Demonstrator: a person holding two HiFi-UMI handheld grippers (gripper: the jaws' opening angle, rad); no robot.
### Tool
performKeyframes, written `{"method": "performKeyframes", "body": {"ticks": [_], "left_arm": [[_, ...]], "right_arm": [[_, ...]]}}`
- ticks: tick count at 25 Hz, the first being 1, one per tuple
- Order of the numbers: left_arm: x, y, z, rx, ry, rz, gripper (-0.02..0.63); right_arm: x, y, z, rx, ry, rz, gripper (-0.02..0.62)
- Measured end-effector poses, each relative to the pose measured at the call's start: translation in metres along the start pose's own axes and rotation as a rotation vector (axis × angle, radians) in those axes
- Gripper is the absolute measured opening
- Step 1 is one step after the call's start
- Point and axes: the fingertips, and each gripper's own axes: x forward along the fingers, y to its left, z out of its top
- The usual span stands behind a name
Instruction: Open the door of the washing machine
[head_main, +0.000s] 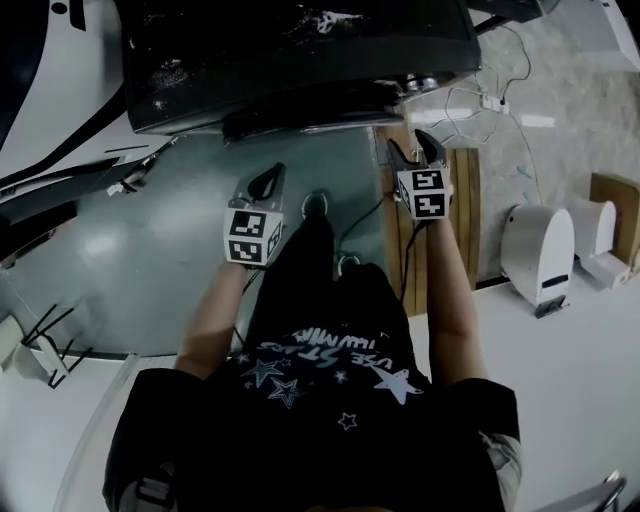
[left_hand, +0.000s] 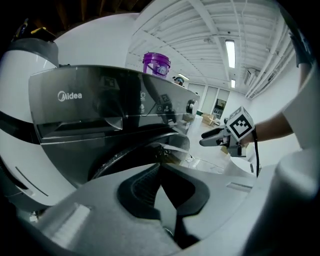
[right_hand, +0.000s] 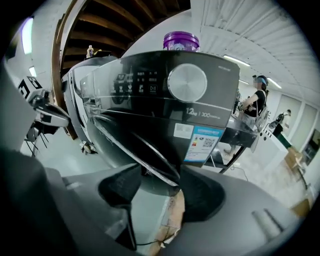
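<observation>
A dark front-loading washing machine (head_main: 300, 50) stands just ahead of me. Its round glass door (head_main: 300, 120) bulges from the front; I cannot tell whether it is ajar. My left gripper (head_main: 266, 183) hangs before the door's left half, jaws shut on nothing. In the left gripper view the left gripper (left_hand: 160, 172) points at the door (left_hand: 135, 150), with the right gripper (left_hand: 206, 140) off to the right. My right gripper (head_main: 417, 150) is open near the machine's right front corner. In the right gripper view the door's rim (right_hand: 150, 155) shows just beyond the spread jaws of the right gripper (right_hand: 157, 185).
A purple tub (left_hand: 156, 63) sits on top of the machine, above a round control knob (right_hand: 186, 83). Wooden slats (head_main: 465, 200) and white cables (head_main: 490, 100) lie on the floor at the right, beside white units (head_main: 540, 250). A person (right_hand: 255, 105) stands far behind.
</observation>
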Motion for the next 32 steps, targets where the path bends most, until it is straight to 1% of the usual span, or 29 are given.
{"method": "performKeyframes", "body": {"ticks": [4, 8, 13, 18, 21, 28, 32], "left_arm": [[0.016, 0.002, -0.009, -0.011, 0.018, -0.012, 0.011], [0.025, 0.000, -0.017, -0.002, 0.032, -0.016, 0.011], [0.031, -0.002, -0.024, -0.021, 0.029, 0.010, 0.011], [0.034, -0.007, -0.035, -0.052, 0.023, 0.044, 0.011], [0.038, -0.012, -0.042, -0.057, 0.025, 0.059, 0.011], [0.037, -0.026, -0.053, -0.081, 0.013, 0.083, 0.011], [0.034, -0.033, -0.062, -0.095, 0.023, 0.100, 0.011]], "right_arm": [[0.023, -0.007, -0.010, -0.058, 0.028, 0.009, 0.247], [0.046, -0.009, -0.017, -0.137, 0.047, 0.034, 0.245], [0.072, -0.009, -0.022, -0.302, 0.073, 0.086, 0.245], [0.083, -0.003, -0.023, -0.400, 0.063, 0.131, 0.223], [0.087, -0.001, -0.020, -0.463, 0.042, 0.146, 0.207], [0.080, 0.000, -0.027, -0.537, 0.059, 0.182, 0.169], [0.071, 0.006, -0.038, -0.540, 0.054, 0.184, 0.160]]}}
